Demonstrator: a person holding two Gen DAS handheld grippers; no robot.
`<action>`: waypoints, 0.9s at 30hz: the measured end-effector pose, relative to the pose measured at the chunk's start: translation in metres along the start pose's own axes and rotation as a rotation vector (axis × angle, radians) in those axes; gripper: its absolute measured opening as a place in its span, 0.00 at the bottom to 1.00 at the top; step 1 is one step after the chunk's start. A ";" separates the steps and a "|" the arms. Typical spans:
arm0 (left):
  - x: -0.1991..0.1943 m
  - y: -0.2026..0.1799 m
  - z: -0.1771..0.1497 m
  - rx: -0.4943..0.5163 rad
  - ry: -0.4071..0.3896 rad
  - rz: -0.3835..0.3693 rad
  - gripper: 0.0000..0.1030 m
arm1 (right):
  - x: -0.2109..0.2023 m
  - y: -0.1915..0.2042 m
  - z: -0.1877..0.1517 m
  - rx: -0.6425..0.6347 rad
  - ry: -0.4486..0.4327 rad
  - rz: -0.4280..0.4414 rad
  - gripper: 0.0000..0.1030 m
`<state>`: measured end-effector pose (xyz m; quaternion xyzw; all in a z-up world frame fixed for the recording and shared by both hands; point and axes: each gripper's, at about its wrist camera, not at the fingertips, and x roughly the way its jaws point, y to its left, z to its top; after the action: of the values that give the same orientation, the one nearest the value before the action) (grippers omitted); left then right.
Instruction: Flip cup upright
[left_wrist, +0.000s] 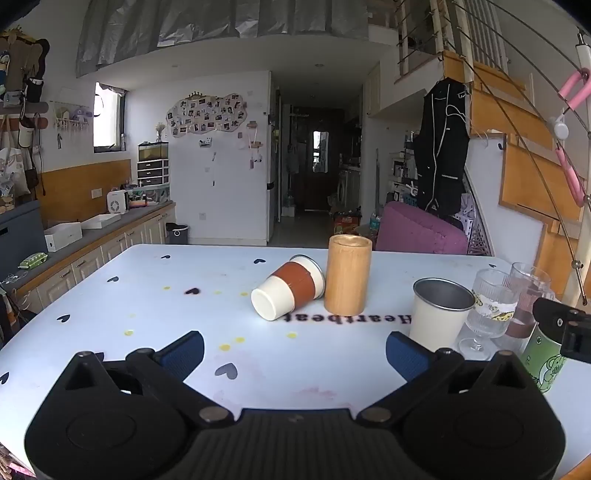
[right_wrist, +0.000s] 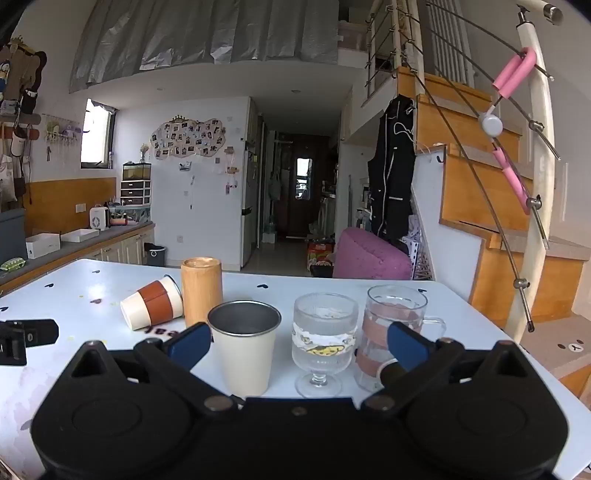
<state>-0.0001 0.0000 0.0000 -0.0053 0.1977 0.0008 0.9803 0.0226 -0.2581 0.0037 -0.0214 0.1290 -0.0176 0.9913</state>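
Observation:
A cream cup with a brown sleeve (left_wrist: 288, 290) lies on its side on the white table (left_wrist: 147, 295), its base towards me and its mouth against a tall wooden cylinder (left_wrist: 347, 278). It also shows in the right wrist view (right_wrist: 153, 301), at the left. My left gripper (left_wrist: 295, 352) is open and empty, a short way in front of the cup. My right gripper (right_wrist: 299, 345) is open and empty, in front of the upright cups and glasses.
A cream metal-lined cup (right_wrist: 243, 345), a stemmed glass (right_wrist: 323, 338) and a glass mug (right_wrist: 391, 332) stand upright in a row. A green bottle (left_wrist: 543, 363) stands at the right. The wooden cylinder (right_wrist: 201, 290) stands behind. The table's right edge (right_wrist: 517, 354) is close.

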 end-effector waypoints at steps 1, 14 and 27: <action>0.000 0.000 0.000 0.002 0.003 0.000 1.00 | 0.000 0.000 0.000 0.001 0.000 0.000 1.00; 0.000 0.000 0.000 0.001 0.001 0.000 1.00 | -0.001 0.000 0.000 -0.002 0.005 0.003 1.00; -0.002 0.001 0.003 0.003 0.004 -0.002 1.00 | 0.002 -0.005 -0.007 0.000 0.010 -0.001 1.00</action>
<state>-0.0007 0.0008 0.0031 -0.0039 0.1994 -0.0003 0.9799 0.0230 -0.2637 -0.0033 -0.0213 0.1342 -0.0183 0.9906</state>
